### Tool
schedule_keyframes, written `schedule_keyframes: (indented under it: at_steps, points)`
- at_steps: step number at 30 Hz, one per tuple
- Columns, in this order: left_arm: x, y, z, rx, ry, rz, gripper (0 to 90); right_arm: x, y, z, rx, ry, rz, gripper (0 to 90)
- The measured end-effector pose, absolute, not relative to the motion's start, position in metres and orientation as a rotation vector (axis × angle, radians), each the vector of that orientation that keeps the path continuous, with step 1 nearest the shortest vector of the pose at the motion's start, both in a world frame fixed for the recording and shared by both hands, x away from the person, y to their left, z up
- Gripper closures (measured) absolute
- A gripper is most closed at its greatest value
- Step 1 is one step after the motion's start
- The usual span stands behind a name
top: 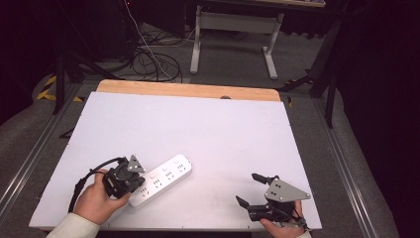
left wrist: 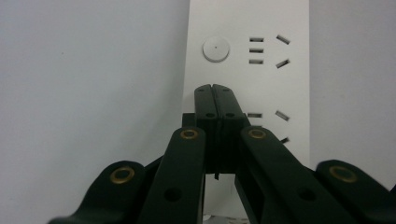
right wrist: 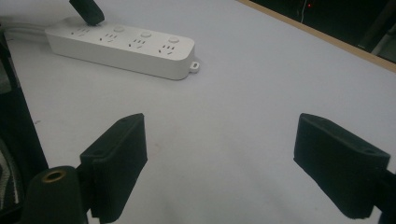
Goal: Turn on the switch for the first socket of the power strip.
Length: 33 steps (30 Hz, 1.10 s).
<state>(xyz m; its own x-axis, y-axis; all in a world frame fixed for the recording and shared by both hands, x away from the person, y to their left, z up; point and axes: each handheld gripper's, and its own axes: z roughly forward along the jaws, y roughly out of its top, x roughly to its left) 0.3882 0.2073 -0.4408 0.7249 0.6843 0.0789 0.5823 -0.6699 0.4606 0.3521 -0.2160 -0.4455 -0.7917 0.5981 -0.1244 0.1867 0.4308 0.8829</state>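
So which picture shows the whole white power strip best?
The right gripper view: the power strip lies nearly whole, buttons visible. The high view shows it small, one end under the left tool; the left gripper view, a close-up part.

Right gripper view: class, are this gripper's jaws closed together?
No, the right gripper has its jaws spread wide apart over the bare white table.

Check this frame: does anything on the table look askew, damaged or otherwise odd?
Nothing stands out. The power strip lies diagonally on the white table, looking intact. The left tongs are closed, with their tips over the strip's near end. The right tongs are open and apart from it.
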Motion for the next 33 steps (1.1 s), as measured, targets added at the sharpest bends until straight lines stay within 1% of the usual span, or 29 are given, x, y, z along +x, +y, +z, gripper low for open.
schedule_keyframes:
  at_steps: [2, 5, 8, 10, 19, 23, 31, 33]
  points:
    - [0.389, 0.209, -0.441, 2.512, 0.974, 0.321, 90.0, 0.352, -0.216, -0.446, 0.665, 2.265, 1.323, 17.9]
    - [0.388, 0.209, -0.441, 2.507, 0.974, 0.333, 90.0, 0.352, -0.216, -0.445, 0.663, 2.263, 1.322, 17.9]
    - [0.389, 0.213, -0.441, 2.468, 0.983, 0.305, 90.0, 0.352, -0.216, -0.445, 0.663, 2.265, 1.318, 17.9]
    - [0.389, 0.212, -0.439, 2.457, 0.971, 0.309, 90.0, 0.352, -0.217, -0.445, 0.663, 2.262, 1.321, 17.9]
    - [0.375, 0.212, -0.416, 2.389, 0.918, 0.383, 90.0, 0.353, -0.217, -0.446, 0.664, 2.265, 1.317, 17.9]
    - [0.374, 0.216, -0.411, 2.361, 0.924, 0.39, 90.0, 0.353, -0.218, -0.446, 0.666, 2.262, 1.32, 17.9]
    - [0.369, 0.219, -0.4, 2.348, 0.912, 0.406, 90.0, 0.353, -0.218, -0.447, 0.669, 2.267, 1.315, 17.9]
    - [0.366, 0.216, -0.394, 2.368, 0.902, 0.442, 90.0, 0.354, -0.218, -0.447, 0.668, 2.267, 1.314, 17.9]
